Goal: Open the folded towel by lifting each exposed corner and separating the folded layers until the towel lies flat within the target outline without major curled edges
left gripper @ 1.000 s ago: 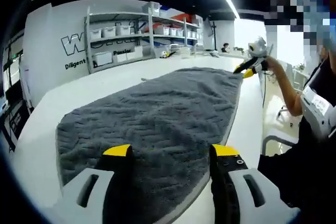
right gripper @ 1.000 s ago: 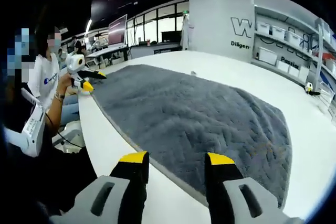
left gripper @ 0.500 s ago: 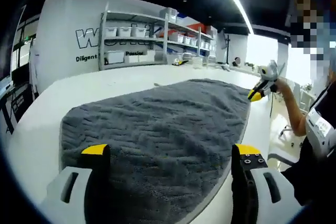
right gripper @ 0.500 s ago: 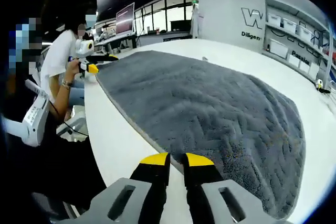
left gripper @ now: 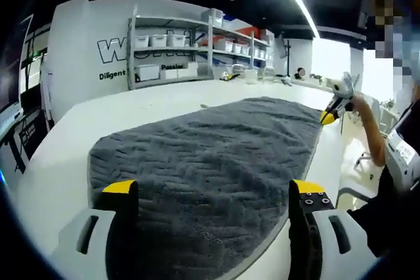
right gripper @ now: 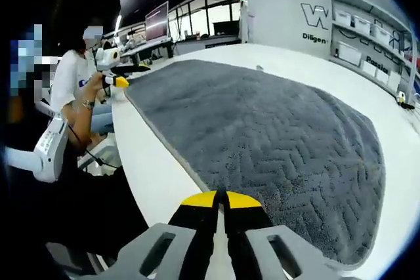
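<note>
A grey herringbone towel [left gripper: 216, 155] lies spread flat across a white bench [left gripper: 59, 155], one long edge running just inside the bench's near rim. At one end of the towel the left hand-held gripper [left gripper: 213, 191] stands with jaws wide, straddling the cloth; at the other end the right hand-held gripper [right gripper: 220, 196] has its yellow-tipped jaws pressed together over bare bench beside the towel's edge. Beyond the towel, shelving [left gripper: 190, 44] with white bins lines a lettered wall.
</note>
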